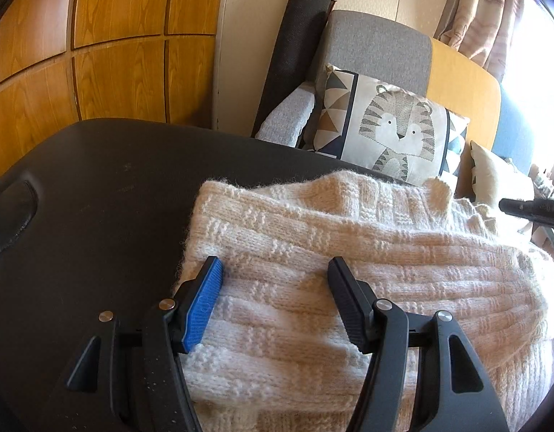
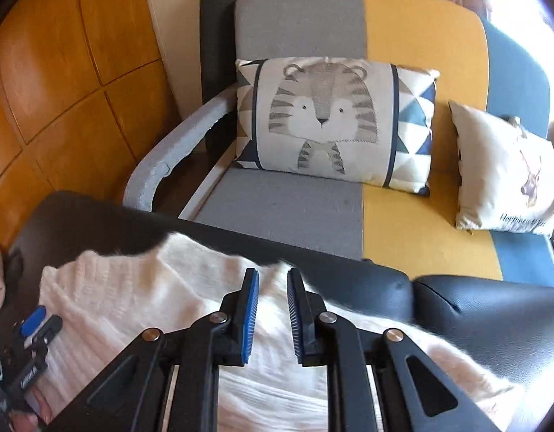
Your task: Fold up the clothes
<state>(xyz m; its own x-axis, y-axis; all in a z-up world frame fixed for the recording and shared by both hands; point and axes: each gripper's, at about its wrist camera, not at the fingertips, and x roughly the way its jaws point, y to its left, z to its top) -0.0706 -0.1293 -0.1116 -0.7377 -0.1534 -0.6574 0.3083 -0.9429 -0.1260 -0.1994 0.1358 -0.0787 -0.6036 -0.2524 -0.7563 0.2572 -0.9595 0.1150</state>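
A cream knitted sweater (image 1: pixel 313 244) lies folded on the black padded table (image 1: pixel 97 187), reaching from the middle to the right. My left gripper (image 1: pixel 275 264) stands open just above its near left part, one finger by the sweater's left edge, the knit flat between the fingers. In the right wrist view the sweater (image 2: pixel 133 306) is blurred. My right gripper (image 2: pixel 273 275) hovers over its far edge with a narrow gap between the blue pads and nothing pinched in it. A tip of the right gripper (image 1: pixel 532 210) shows at the right edge, beyond the sweater.
Behind the table (image 2: pixel 475 306) stands a grey, yellow and blue sofa (image 2: pixel 403 216) with a tiger cushion (image 2: pixel 323 118) and a white cushion (image 2: pixel 503 176). A rolled dark mat (image 1: pixel 295 54) leans by it. Wooden wall panels (image 1: pixel 97 54) lie to the left.
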